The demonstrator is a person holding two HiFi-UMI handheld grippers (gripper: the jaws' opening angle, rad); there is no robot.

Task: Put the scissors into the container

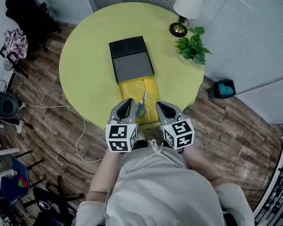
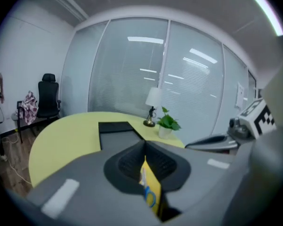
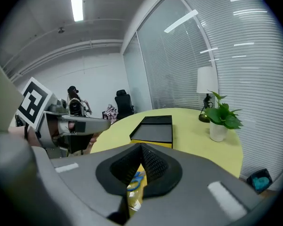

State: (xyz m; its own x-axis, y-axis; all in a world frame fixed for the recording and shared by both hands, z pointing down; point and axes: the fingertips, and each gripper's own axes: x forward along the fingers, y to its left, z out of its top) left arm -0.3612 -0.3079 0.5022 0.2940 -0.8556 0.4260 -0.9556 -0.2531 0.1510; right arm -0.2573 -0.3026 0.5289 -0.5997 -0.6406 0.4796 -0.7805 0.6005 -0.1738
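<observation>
The scissors (image 1: 142, 103), blue-handled with blades pointing away from me, lie on a yellow packet (image 1: 131, 86) near the front edge of the round yellow-green table (image 1: 84, 65). Just beyond the packet sits the black container (image 1: 131, 59), a flat dark box. My left gripper (image 1: 127, 102) hovers just left of the scissors and my right gripper (image 1: 161, 106) just right of them. Both are shut with nothing held. Through the thin slit of the left gripper (image 2: 145, 147) a strip of the yellow packet and a blue handle (image 2: 149, 197) shows. The right gripper (image 3: 141, 147) shows the same blue handle (image 3: 135, 180).
A white-shaded lamp (image 1: 186, 8) and a potted plant (image 1: 192, 47) stand at the table's far right. On the wooden floor are a teal bin (image 1: 223, 88) to the right, a black chair (image 1: 26, 13) at far left, and a white cable (image 1: 80, 135) near the table.
</observation>
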